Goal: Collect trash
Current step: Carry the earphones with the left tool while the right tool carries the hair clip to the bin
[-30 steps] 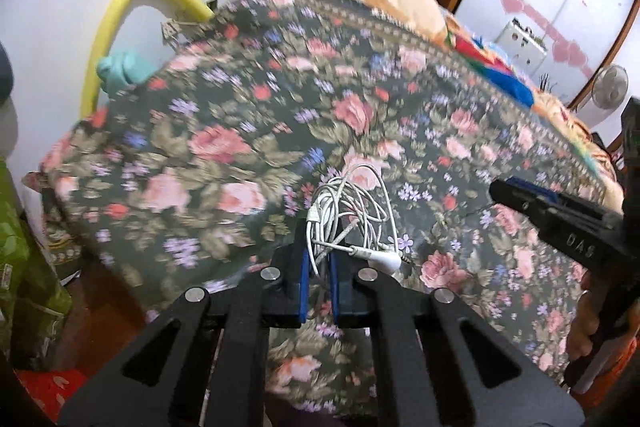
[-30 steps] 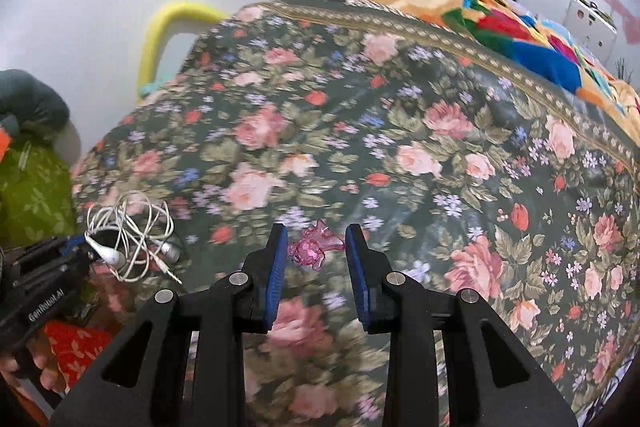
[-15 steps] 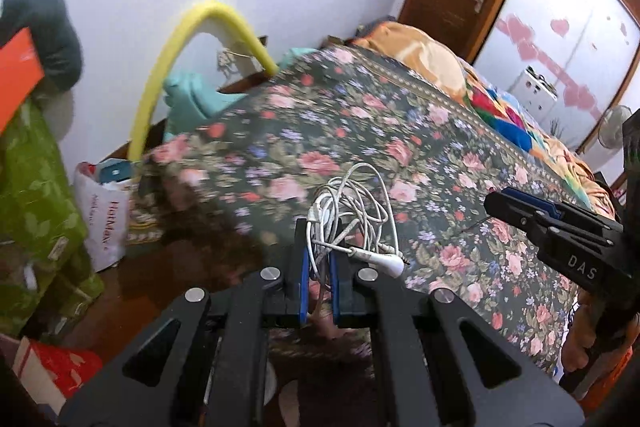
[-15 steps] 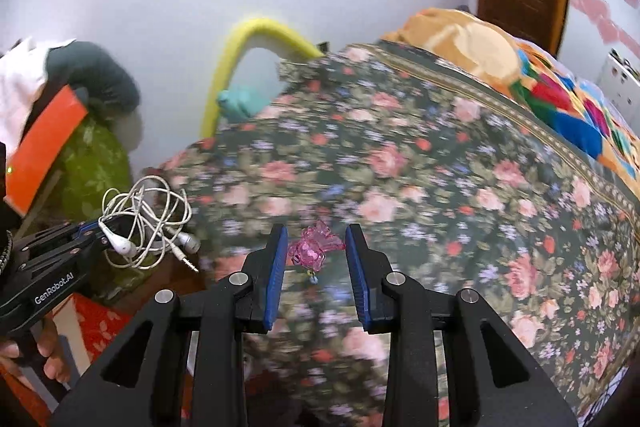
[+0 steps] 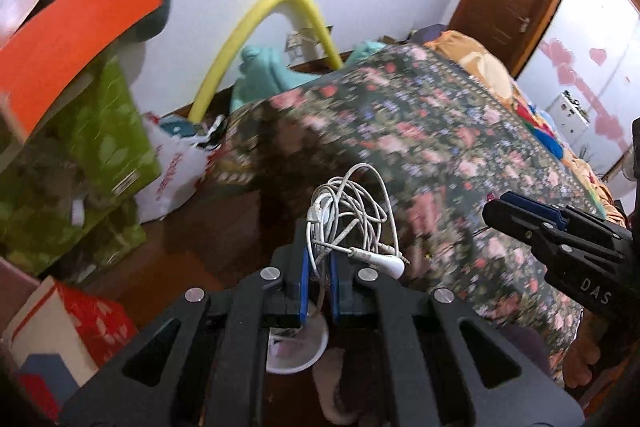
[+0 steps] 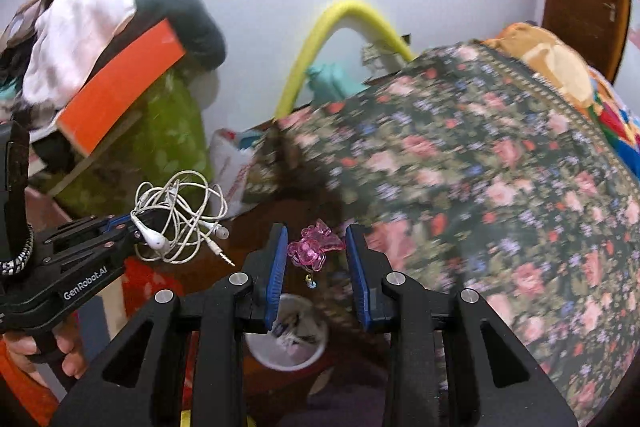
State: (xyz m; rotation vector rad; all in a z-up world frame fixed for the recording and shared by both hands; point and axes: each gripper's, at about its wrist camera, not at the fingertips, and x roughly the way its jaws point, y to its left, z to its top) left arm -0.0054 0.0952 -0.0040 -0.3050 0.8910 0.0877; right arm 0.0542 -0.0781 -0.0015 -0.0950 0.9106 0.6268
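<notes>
**Carrying two items toward the floor cup: drop risks and counts**

Holding: left gripper [image 5: 318, 267] has its fingers [image 5: 303, 273] pinched narrow on a tangle of white earphones [image 5: 350, 217]. Most of the bundle stands free above the tips, and an earbud and the plug hang off to the right.

Right gripper [image 6: 316, 259]: fingers [image 6: 278, 263] stand apart with a pink plastic trinket [image 6: 314, 247] between them. Contact on the left pad looks likely; on the right side I cannot tell whether the pad touches, as the frame is blurred. A tiny bead or charm [image 6: 309, 281] shows just below it.

Location: both items are in the air beside the floral bed [image 6: 500, 167], above a white cup [image 6: 286, 339] on the wooden floor. The cup already holds some scraps.

Risks:
- The trinket may slip if it is gripped by an edge only, and land on the floor outside the cup.
- The loose earphone loops may snag on a finger at release, so the bundle hangs instead of dropping.
- The cup mouth is small, and a wide tangle could drape over the rim or tip it.

Counts: grippers 2; earphone bundles 1 (two earbuds, one plug seen); pink trinkets 1; cups 1.
</notes>
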